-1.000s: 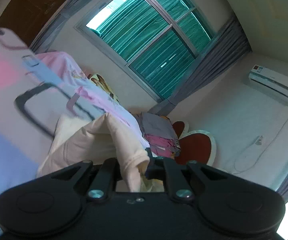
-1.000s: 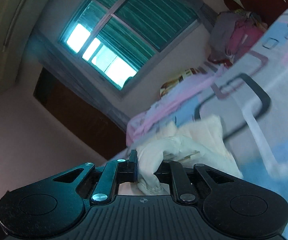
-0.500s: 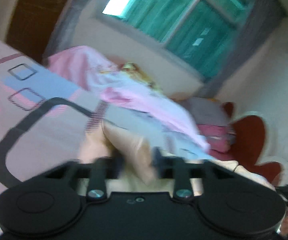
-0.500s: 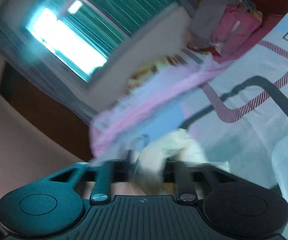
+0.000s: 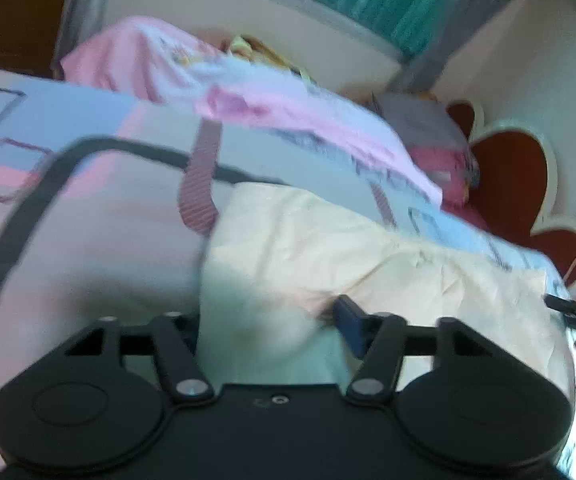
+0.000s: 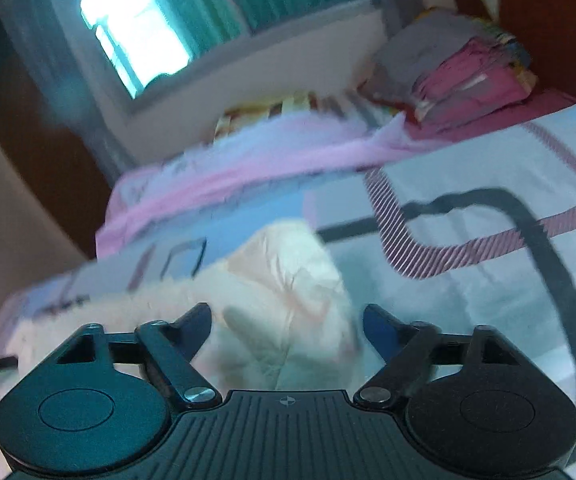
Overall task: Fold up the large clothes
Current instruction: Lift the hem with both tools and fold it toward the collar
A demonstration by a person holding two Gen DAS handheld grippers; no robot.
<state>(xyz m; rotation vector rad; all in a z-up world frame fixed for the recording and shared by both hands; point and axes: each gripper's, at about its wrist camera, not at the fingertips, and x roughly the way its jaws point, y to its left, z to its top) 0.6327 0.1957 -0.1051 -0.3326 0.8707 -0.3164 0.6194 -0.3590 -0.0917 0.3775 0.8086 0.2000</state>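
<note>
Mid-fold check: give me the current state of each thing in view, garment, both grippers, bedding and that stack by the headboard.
cream garment: lying rumpled on the bed, partly folded.
left gripper: jaws apart and closing, cream cloth between them, not pinched.
right gripper: jaws apart and closing, cloth between them, pads clear of it.
patterned bedsheet: spread flat.
pink blanket: bunched along the far side.
clothes stack: folded, piled by the headboard.

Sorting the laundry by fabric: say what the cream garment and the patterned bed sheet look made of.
Cream garment: thin woven cloth, perhaps cotton, matte; it creases sharply and bunches between the fingers. Patterned bed sheet: smooth printed cloth, likely cotton or a blend; flat, matte, crisp printed lines. Blur leaves the weave unclear.
</note>
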